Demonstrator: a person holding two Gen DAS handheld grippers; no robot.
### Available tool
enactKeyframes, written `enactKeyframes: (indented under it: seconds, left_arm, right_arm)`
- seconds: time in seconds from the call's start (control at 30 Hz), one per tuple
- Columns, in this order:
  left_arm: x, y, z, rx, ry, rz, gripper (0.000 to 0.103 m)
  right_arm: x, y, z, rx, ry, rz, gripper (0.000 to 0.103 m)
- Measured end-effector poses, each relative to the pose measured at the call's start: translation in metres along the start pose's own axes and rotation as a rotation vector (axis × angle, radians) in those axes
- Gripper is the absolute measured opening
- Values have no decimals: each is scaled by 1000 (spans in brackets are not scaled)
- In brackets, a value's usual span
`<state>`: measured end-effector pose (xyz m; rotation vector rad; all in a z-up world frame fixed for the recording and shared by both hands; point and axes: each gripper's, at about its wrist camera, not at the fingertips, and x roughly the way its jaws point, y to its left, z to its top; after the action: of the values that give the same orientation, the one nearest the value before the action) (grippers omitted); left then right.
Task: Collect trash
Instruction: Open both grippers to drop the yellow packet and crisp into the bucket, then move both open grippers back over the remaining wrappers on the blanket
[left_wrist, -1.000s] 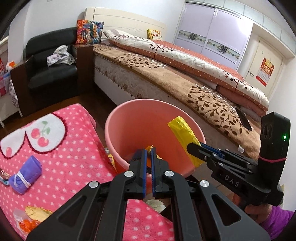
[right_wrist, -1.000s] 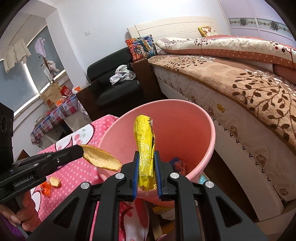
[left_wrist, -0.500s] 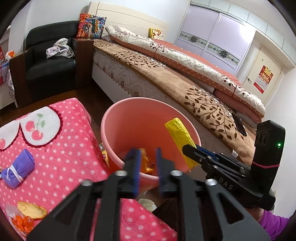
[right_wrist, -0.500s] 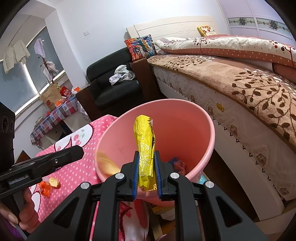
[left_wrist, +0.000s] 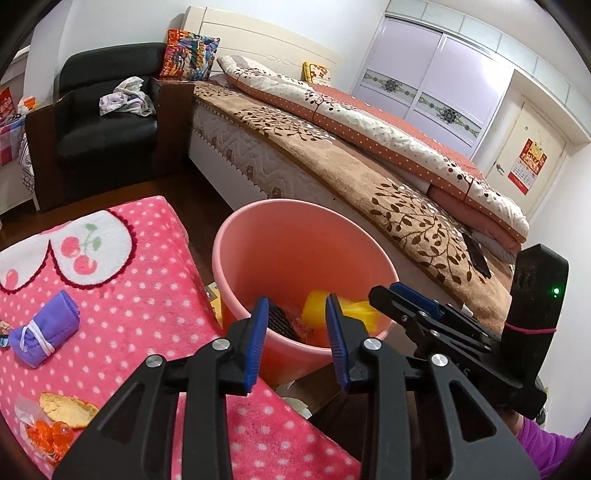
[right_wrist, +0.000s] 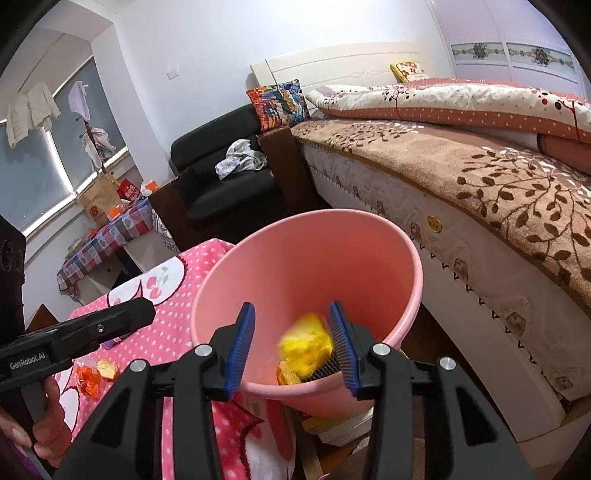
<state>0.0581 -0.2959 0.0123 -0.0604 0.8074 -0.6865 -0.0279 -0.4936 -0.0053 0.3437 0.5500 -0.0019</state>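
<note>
"GenRobot.AI" is printed on the left gripper (right_wrist: 129, 321) body's side.

Both grippers show black plastic arms, silver screws and ribbed blue pads (left_wrist: 255, 343); the right gripper (left_wrist: 402, 299) carries a green light, and a purple sleeve (left_wrist: 543, 443) shows lower right.

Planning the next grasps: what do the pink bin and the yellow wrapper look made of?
Pink bin: likely smooth moulded plastic, thin rolled rim, faint sheen. Yellow wrapper: seemingly thin crinkled plastic film, glossy, though blurred here.
</note>
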Motion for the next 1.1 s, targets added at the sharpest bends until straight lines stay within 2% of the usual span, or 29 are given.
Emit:
enactKeyframes:
  seconds: [0.23,0.53,1.1]
  left_arm:
    - [-11,2,-4,-6,-21,18,32]
    - [-38,15,-15,-37,-59,67,32]
    - [-104,62,-48,-108,-136,204,32]
  right_arm:
    - [-10,12,1,-21,-11,18,45]
    - [-23,53,-9,-76,-2,88,54]
    - [-22,134,-40,-188,74,211,56]
